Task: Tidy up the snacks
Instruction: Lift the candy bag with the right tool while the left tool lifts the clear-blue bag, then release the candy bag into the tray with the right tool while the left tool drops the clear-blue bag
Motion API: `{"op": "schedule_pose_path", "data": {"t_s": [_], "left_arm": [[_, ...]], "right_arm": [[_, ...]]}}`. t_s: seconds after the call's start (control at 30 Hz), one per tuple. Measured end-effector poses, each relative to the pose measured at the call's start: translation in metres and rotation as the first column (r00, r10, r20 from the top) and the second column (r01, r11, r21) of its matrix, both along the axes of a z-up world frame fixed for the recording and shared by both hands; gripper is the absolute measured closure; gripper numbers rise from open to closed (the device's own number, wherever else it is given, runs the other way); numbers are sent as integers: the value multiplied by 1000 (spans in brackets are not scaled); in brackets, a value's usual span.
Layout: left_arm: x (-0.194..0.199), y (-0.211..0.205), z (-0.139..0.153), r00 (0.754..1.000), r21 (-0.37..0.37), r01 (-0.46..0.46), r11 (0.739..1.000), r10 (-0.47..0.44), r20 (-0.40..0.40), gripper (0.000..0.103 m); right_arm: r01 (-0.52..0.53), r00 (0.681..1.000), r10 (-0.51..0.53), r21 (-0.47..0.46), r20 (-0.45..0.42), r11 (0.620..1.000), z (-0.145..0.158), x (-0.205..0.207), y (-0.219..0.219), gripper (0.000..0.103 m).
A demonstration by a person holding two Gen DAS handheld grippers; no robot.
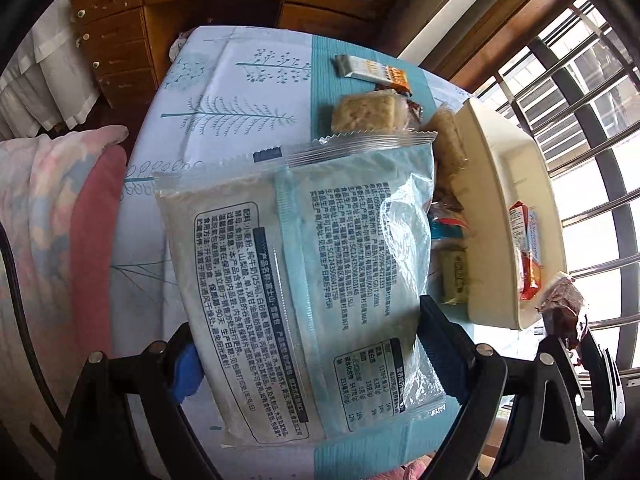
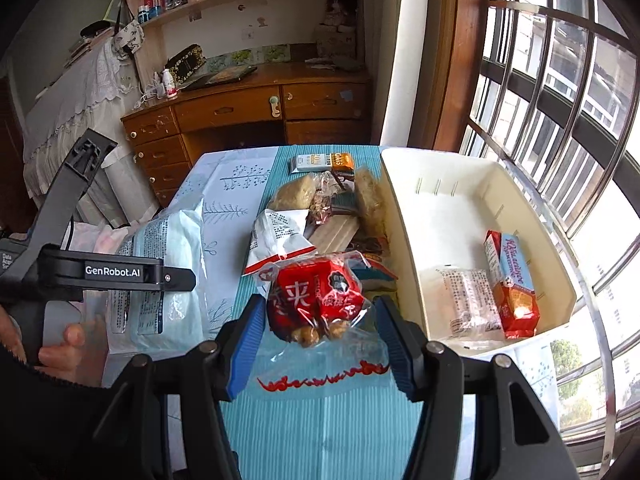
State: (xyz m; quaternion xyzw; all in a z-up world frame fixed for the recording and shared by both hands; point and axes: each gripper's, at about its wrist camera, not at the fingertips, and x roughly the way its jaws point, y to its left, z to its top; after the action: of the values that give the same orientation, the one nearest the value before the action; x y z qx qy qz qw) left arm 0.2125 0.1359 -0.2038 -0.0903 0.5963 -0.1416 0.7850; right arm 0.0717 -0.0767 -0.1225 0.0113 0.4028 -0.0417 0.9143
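Blue-padded, our left gripper clamps a pale bread packet aloft while our right gripper pinches a red walnut-snack bag above the teal tablecloth. Beyond, a heap of loose snacks awaits sorting; the cream bin holds just a clear-wrapped packet and a biscuit pack.

A large pale-blue bread packet, printed back facing up, sits clamped between the left jaws. A clear bag of red-wrapped walnut snacks sits pinched between the right jaws, its red-printed edge trailing below, the cream bin just right.
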Motion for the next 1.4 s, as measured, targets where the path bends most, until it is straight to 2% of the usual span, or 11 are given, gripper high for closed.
{"op": "schedule_pose_path", "data": {"t_s": [0.27, 0.5, 0.9, 1.07, 1.4], "left_arm": [[-16, -62, 34, 993, -36, 21, 999, -17, 115, 12], [-25, -124, 57, 971, -30, 72, 997, -64, 229, 12], [-15, -210, 81, 938, -40, 101, 994, -81, 337, 12], [-5, -232, 83, 932, -29, 110, 994, -93, 351, 12], [24, -265, 69, 950, -54, 81, 995, -61, 305, 11]], "right_arm": [[-89, 995, 94, -119, 39, 989, 15, -7, -31, 46], [-122, 989, 136, -203, 59, 972, 22, -12, -74, 46], [-161, 982, 182, -262, 56, 952, 23, -6, -147, 45], [-159, 982, 179, -262, 53, 952, 23, 1, -168, 45], [-161, 986, 165, -253, -5, 954, 9, 10, -196, 43]]}}
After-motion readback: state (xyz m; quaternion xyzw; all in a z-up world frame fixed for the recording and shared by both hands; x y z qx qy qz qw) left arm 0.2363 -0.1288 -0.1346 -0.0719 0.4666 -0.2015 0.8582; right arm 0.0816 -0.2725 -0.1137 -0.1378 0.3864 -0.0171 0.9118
